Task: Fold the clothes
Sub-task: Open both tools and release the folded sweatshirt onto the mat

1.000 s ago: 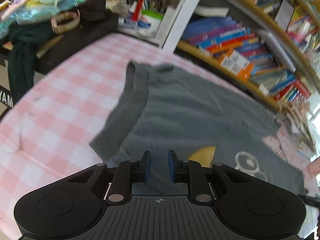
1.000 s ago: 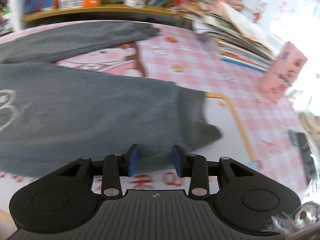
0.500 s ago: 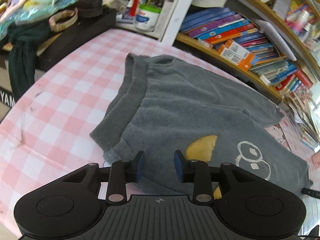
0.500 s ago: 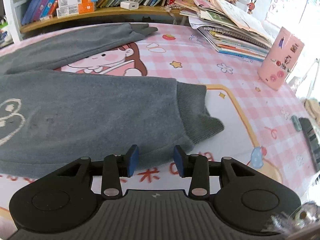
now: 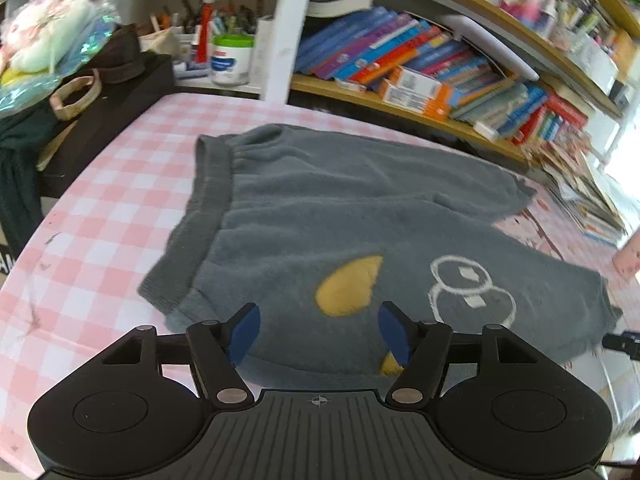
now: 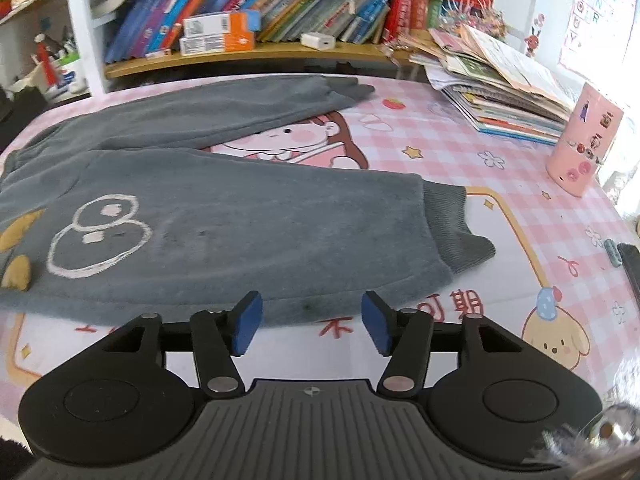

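Note:
Grey fleece pants (image 5: 340, 216) lie spread flat on the pink checked table, waistband (image 5: 208, 184) at the left, yellow patch and white ring print on the near leg. In the right wrist view the pants (image 6: 240, 224) show both legs, the near leg's ribbed cuff (image 6: 452, 224) at the right. My left gripper (image 5: 320, 334) is open and empty, raised above the near edge by the waist. My right gripper (image 6: 310, 328) is open and empty, just off the near leg's lower edge.
A bookshelf (image 5: 440, 80) lines the table's far side. A stack of books (image 6: 500, 92) and a pink cup (image 6: 584, 140) stand at the far right. A dark phone-like object (image 6: 630, 264) lies at the right edge. Dark clothing and clutter (image 5: 80, 92) sit at the left.
Both grippers have opened wide, letting go of the pants' near edge, and have lifted back. The pants now lie flat on the table.

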`<state>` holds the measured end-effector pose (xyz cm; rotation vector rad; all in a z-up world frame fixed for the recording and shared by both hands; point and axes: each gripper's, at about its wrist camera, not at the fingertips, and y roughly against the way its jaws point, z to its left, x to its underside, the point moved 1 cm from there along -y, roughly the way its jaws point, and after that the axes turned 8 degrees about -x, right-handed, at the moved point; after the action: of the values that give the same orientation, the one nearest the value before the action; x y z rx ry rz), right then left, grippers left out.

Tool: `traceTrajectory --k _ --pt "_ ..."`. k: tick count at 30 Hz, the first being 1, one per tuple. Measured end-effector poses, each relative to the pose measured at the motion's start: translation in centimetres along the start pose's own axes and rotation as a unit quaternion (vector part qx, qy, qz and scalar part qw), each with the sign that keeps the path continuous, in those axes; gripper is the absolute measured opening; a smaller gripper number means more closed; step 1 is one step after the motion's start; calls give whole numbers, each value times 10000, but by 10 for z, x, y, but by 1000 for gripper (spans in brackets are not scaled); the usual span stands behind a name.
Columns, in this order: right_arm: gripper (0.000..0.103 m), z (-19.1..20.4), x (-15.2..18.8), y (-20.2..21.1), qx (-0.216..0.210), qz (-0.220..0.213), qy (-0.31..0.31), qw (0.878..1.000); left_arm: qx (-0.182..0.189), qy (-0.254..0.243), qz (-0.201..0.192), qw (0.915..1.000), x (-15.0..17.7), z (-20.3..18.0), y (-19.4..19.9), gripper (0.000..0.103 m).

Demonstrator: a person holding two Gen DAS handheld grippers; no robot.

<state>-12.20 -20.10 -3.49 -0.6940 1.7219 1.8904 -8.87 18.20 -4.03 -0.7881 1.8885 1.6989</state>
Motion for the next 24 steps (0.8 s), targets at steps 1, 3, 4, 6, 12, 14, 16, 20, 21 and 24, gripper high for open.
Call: traceTrajectory --k 1,3,4,6,12,14,16,20,21,24 --pt "62 3 2 2 2 -22 31 10000 19 -60 7 10000 1 -2 0 68" --pt "66 7 4 6 14 -59 70 10000 54 -164 19 9998 4 -6 2 70" --pt "67 9 6 7 23 -74 80 9999 69 -207 19 9998 5 -8 3 72" --pt "71 12 8 10 59 -96 78 9999 85 -276 -8 9996 7 -9 6 73" --pt "80 24 17 16 117 -115 94 9998 134 -481 -90 9987 14 -12 14 80" --pt "81 29 20 17 129 -101 130 9998 153 -548 -111 9983 16 -13 17 82" --pt "83 35 23 17 145 -76 184 9997 193 -608 -91 9979 20 -15 18 83" --pt "86 46 26 19 144 -29 375 9992 273 -729 -51 9970 26 -17 19 83" --pt "86 48 27 19 139 -17 422 9990 293 -759 -41 9967 27 -18 20 83" --pt "86 54 29 20 121 7 556 9984 321 -845 -31 9959 30 -21 20 84"
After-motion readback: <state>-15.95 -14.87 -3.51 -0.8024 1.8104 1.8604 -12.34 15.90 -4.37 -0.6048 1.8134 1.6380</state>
